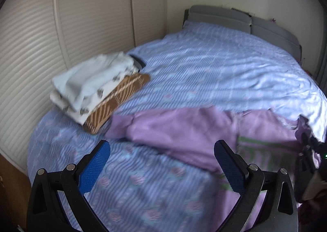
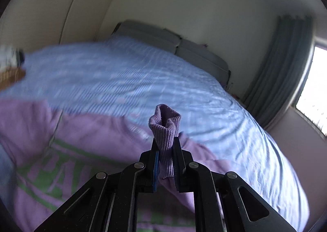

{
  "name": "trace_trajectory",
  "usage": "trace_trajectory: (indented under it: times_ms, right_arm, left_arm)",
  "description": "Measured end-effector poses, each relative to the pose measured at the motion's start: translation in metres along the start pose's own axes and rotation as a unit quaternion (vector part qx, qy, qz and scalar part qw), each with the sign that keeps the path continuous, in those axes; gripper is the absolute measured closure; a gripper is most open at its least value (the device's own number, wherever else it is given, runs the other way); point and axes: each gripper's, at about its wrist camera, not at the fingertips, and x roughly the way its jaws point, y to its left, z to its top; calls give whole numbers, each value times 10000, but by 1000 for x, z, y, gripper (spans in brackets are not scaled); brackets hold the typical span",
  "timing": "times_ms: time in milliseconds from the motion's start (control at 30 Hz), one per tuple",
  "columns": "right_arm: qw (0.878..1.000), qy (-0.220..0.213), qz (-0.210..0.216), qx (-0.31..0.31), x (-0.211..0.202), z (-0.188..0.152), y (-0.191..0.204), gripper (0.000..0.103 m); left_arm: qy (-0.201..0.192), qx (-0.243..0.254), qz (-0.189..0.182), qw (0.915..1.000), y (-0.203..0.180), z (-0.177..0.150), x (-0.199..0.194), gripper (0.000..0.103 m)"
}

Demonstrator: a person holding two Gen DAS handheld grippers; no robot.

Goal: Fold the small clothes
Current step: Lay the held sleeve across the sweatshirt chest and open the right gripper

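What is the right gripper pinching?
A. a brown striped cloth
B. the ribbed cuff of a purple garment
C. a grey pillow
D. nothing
B: in the right wrist view the right gripper is shut on the ribbed purple cuff, which sticks up between its black fingers.

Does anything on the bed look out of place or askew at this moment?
Nothing damaged or spilled. The folded stack by the wardrobe side is untidy: its top white piece is rumpled and slumps over the edge. The purple sweatshirt lies creased, its ribbed cuff pinched in the right gripper.
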Motion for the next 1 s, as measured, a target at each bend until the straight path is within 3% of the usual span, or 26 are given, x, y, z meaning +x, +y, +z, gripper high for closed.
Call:
trace_trajectory:
  times_ms: [200,367,533,733,867,1000]
  right_arm:
    - [9957,456,65,-798,14,-17,68,90]
    - [9933,656,372,-872,21,-24,85,90]
    - [9926,734,443,-861,21,-28,93,80]
    - [9933,645,861,-414,-2,-22,79,58]
    - [9894,600,1290,284,-20,-19,54,54]
    - [9865,528,1213,965,-39,-29,7,54]
  left_arm:
    - [265,-2,-30,9996,14,-15,21,0]
    - [346,-104,-165,9992,21,-19,26,0]
    - [394,-59,-299,9988,23,-17,26,0]
    - [210,86,-621,9978,12,-11,6,0]
    - [48,322,-902,9954,-9,-7,-13,0]
    - [-85,756,-1308,9885,-44,-7,-24,5]
